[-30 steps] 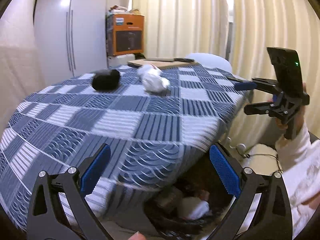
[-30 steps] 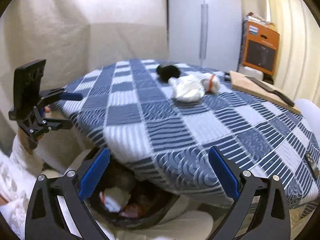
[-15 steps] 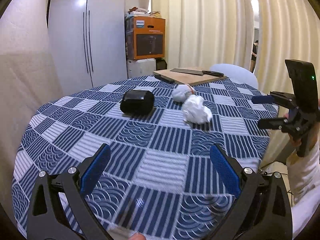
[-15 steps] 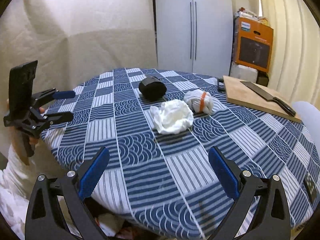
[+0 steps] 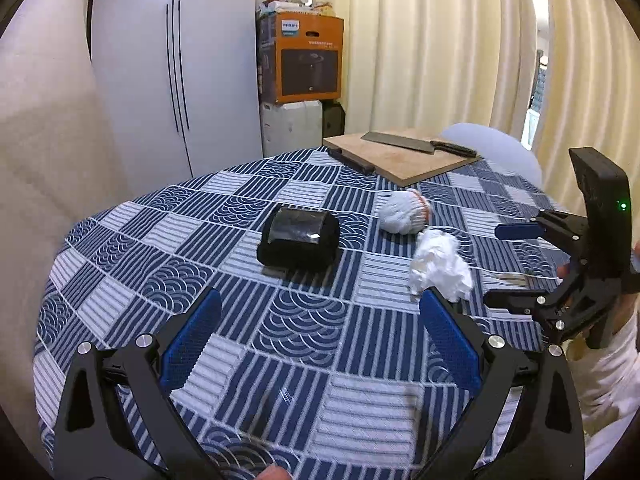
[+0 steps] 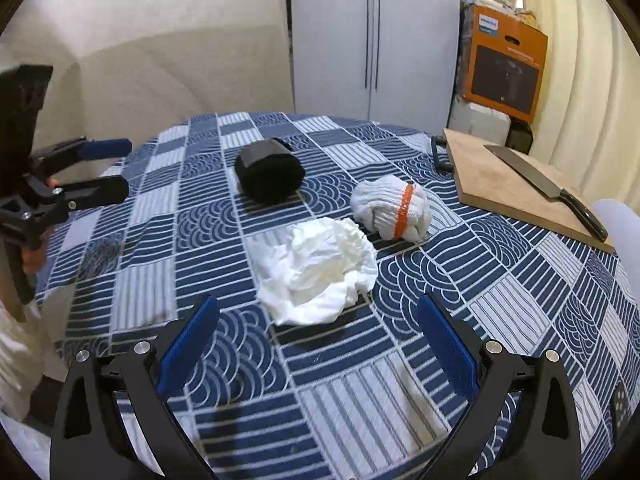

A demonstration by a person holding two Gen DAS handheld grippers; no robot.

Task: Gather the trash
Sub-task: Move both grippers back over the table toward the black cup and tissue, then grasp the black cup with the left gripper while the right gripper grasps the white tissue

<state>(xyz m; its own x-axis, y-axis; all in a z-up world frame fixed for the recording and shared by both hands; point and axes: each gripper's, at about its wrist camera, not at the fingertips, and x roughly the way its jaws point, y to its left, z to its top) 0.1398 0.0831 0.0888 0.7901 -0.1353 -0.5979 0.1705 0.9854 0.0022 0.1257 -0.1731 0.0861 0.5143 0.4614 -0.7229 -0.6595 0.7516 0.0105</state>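
Both grippers, left gripper point(image 5: 320, 344) and right gripper point(image 6: 316, 340), are hovering with jaws apart; the crumpled tissue point(image 6: 316, 268) risks slipping from a shallow pinch.

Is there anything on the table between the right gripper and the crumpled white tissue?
Nothing visible. The right gripper is open, and only bare tablecloth lies between it and the crumpled tissue. The rolled glove and the black bundle lie farther back, behind the tissue.
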